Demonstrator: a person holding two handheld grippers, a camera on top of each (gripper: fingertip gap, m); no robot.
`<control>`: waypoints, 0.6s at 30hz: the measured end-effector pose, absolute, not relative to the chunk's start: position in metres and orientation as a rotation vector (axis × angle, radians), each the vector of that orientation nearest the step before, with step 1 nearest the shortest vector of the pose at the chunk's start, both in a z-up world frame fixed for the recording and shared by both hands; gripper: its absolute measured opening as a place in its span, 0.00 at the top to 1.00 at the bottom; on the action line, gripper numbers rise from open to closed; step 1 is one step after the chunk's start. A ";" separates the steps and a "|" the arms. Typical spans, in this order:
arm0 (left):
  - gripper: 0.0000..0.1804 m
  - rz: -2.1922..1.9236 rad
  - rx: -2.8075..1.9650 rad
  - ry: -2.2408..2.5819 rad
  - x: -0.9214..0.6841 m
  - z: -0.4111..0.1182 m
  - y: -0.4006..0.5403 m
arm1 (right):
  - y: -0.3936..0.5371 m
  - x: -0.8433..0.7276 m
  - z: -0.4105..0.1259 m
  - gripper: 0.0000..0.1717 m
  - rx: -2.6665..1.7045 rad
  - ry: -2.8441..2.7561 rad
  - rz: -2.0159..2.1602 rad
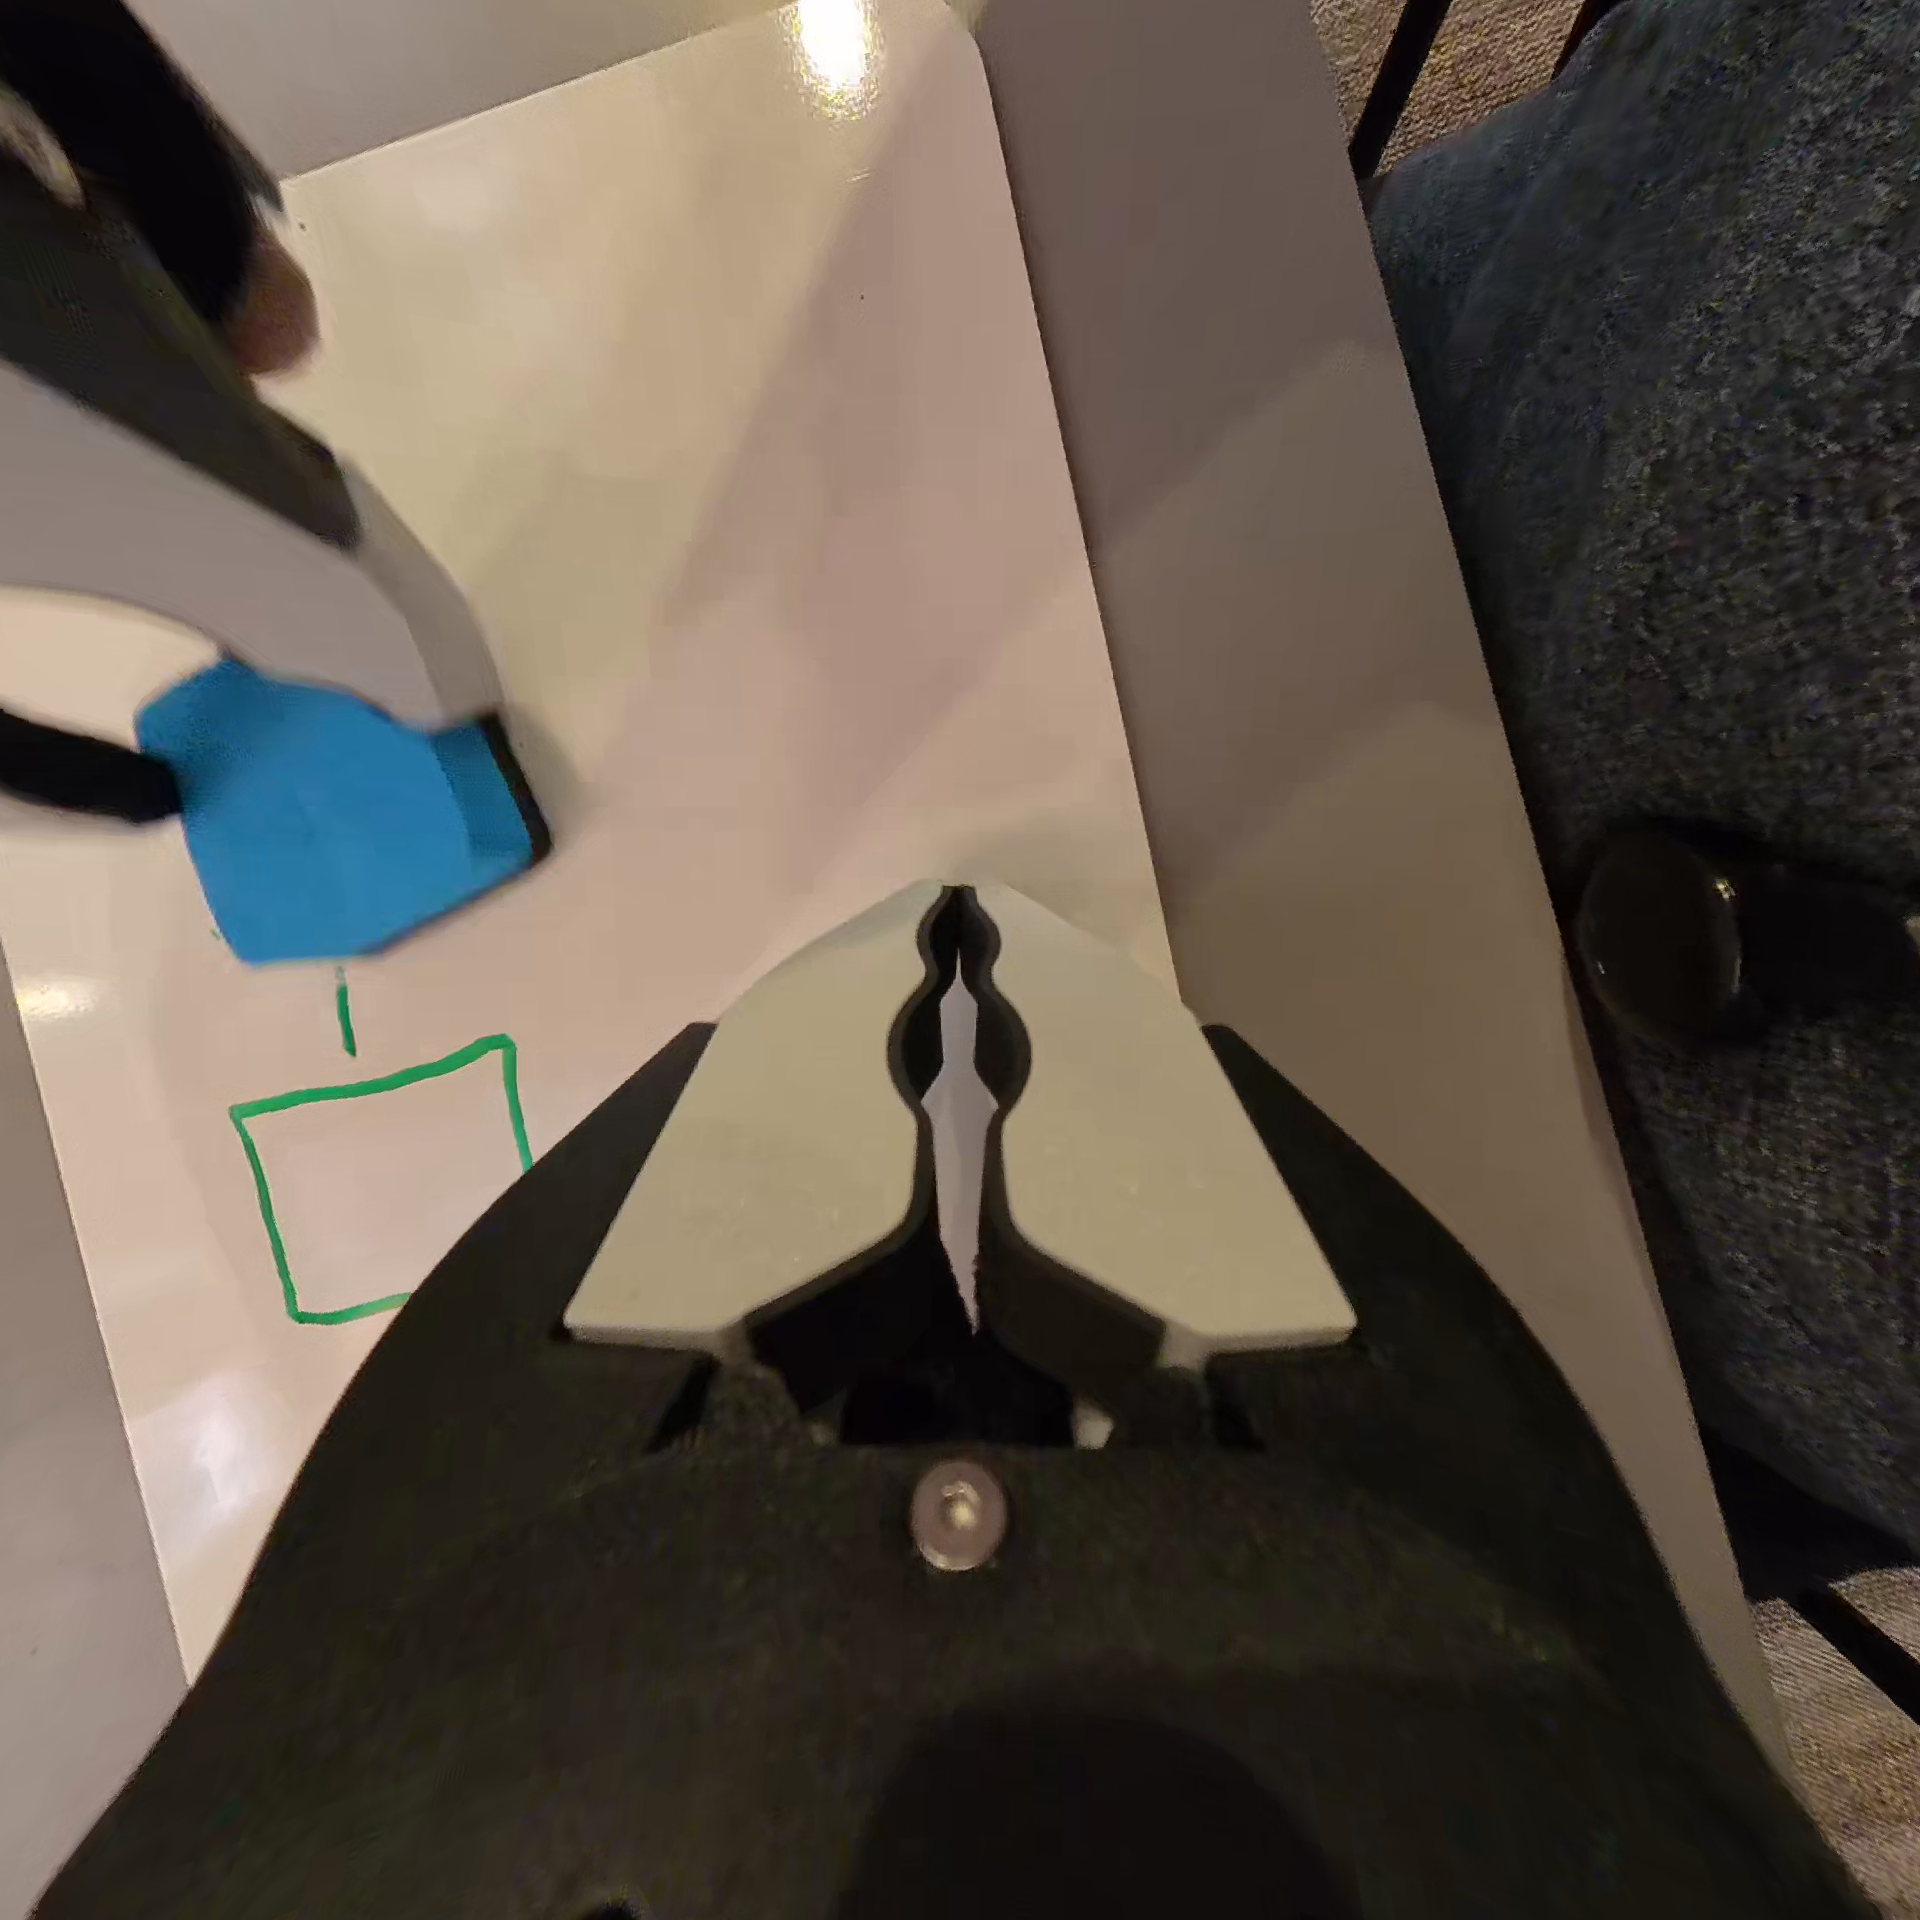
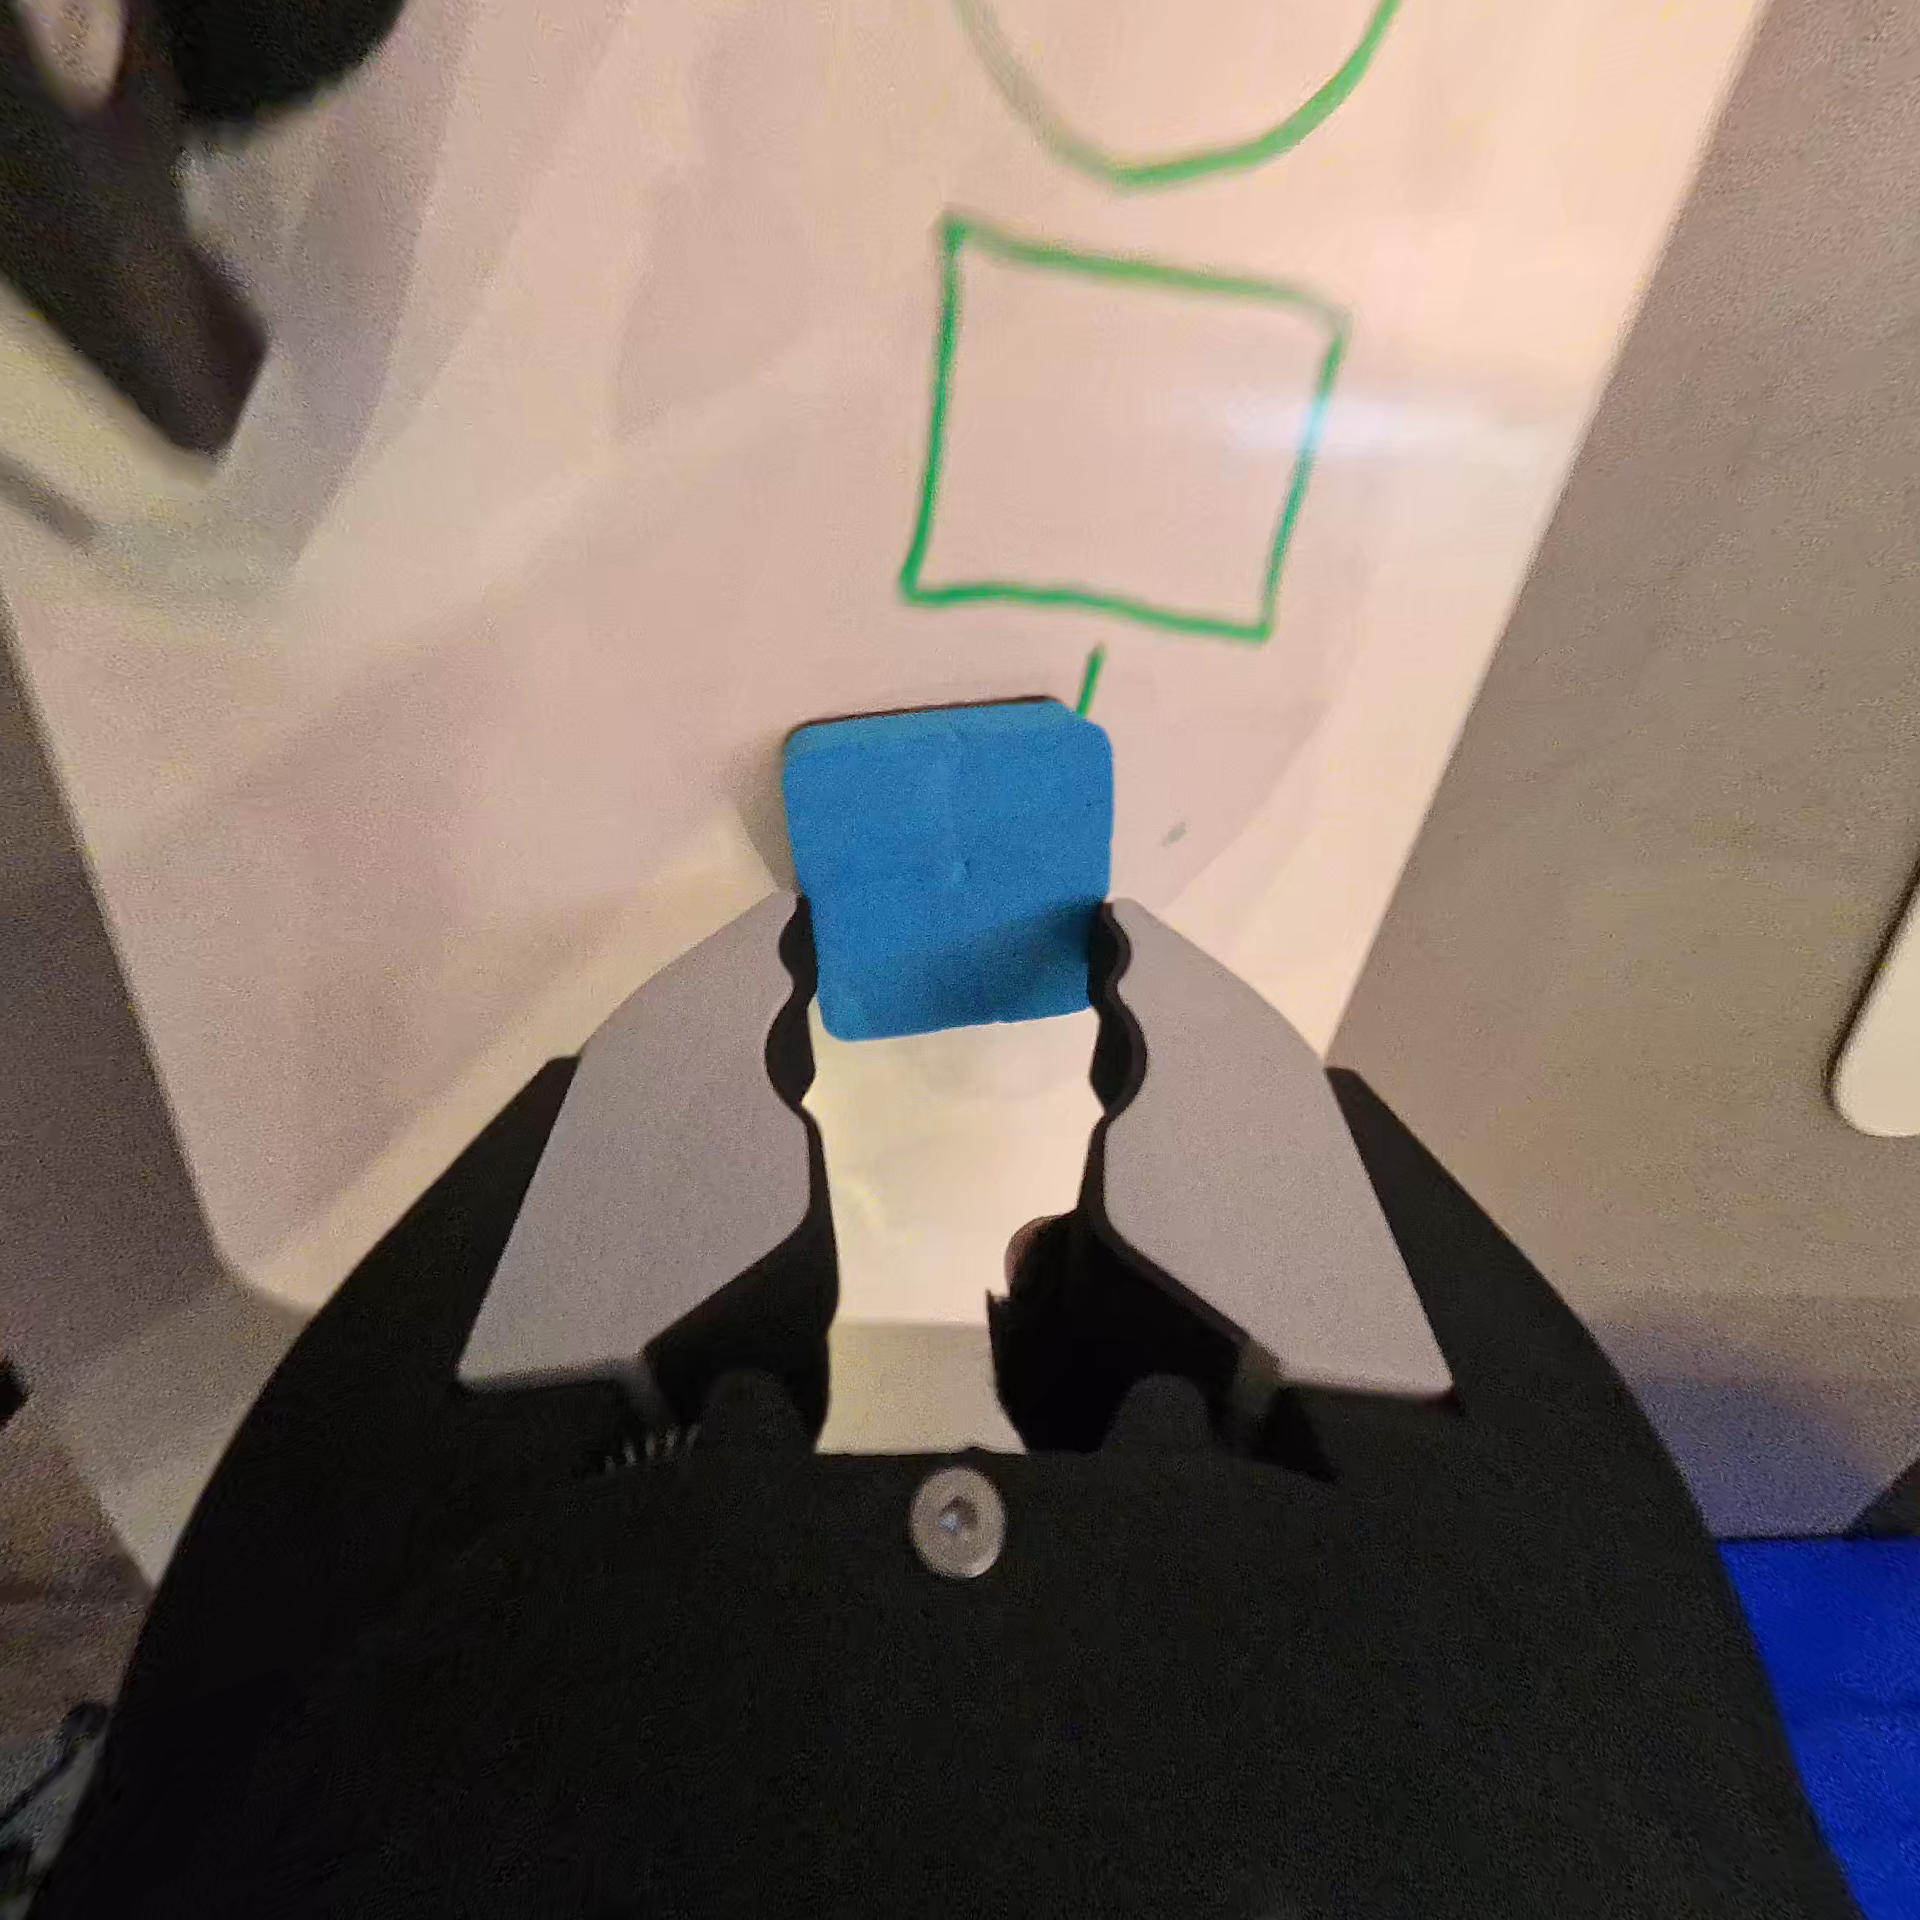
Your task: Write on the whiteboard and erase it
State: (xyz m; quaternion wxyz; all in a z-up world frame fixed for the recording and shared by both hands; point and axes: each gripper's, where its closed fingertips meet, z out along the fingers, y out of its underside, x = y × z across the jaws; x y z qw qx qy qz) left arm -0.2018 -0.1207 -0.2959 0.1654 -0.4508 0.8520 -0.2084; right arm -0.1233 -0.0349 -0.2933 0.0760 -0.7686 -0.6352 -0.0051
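The whiteboard [image 1: 727, 468] lies flat and bears a green square [image 1: 384, 1174] and a short green stroke [image 1: 346, 1013]. My right gripper [image 2: 951, 935] is shut on a blue foam eraser [image 2: 951, 873], both pads pressed on its sides, its dark felt face down on the whiteboard [image 2: 520, 520]. The eraser sits just before the stroke [image 2: 1091, 681], with the square [image 2: 1122, 436] and part of a green circle [image 2: 1174, 104] beyond. In the left wrist view the right gripper [image 1: 301, 790] and eraser [image 1: 312, 821] are at the left. My left gripper [image 1: 956, 896] is shut with nothing between its pads, over the board near its right edge.
A grey table top [image 2: 1662, 727] surrounds the board. Dark speckled fabric [image 1: 1662, 520] and a black knob [image 1: 1652, 935] lie off the board's right edge. A white rounded object [image 2: 1881, 1039] and a blue surface [image 2: 1849, 1714] are at the right in the right wrist view.
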 end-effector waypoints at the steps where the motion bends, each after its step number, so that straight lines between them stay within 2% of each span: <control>1: 0.99 -0.588 -1.284 2.427 -0.202 -0.296 -0.121 | -0.040 -0.113 -0.293 0.70 -2.325 -1.910 -0.008; 5: 0.99 -0.601 -1.290 2.433 -0.200 -0.296 -0.121 | -0.007 -0.118 -0.294 0.70 -2.359 -1.786 -0.042; 9: 0.99 -0.589 -1.290 2.419 -0.199 -0.297 -0.121 | -0.039 -0.126 -0.293 0.70 -2.310 -1.960 0.009; 13: 0.99 -0.593 -1.290 2.428 -0.198 -0.297 -0.122 | -0.007 -0.124 -0.294 0.70 -2.365 -1.839 -0.070; 18: 0.99 -0.578 -1.288 2.417 -0.198 -0.297 -0.122 | -0.029 -0.122 -0.294 0.70 -2.337 -1.929 -0.017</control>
